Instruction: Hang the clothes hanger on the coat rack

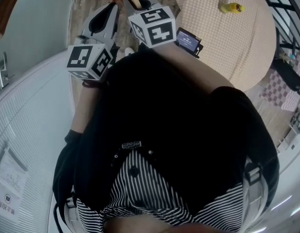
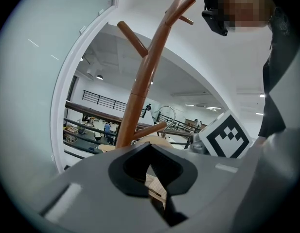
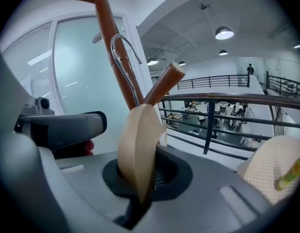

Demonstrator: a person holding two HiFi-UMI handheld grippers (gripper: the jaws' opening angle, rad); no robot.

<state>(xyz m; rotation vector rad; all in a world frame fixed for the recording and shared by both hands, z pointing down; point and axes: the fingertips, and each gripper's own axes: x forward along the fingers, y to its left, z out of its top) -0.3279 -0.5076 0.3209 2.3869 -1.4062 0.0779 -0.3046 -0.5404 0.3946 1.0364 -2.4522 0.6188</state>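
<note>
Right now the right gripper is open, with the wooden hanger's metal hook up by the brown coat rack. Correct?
Not quite. The right gripper is not open: the right gripper view shows its jaws shut on the wooden hanger. The rest holds: the metal hook is up by the brown coat rack.

From the right gripper view, the coat rack (image 3: 111, 38) bars 11 to 12 o'clock with its trunk, and its upturned peg (image 3: 164, 84) slants across 1 o'clock. The hook (image 3: 121, 50) of the clothes hanger (image 3: 137, 144) sits just beside that trunk. The left gripper (image 3: 94, 124) fills 9 o'clock, with a glass wall (image 3: 77, 76) behind it. Open air spans 1 to 3 o'clock above the railing (image 3: 227, 98). A table (image 3: 271, 164) crowds 4 o'clock.
</note>
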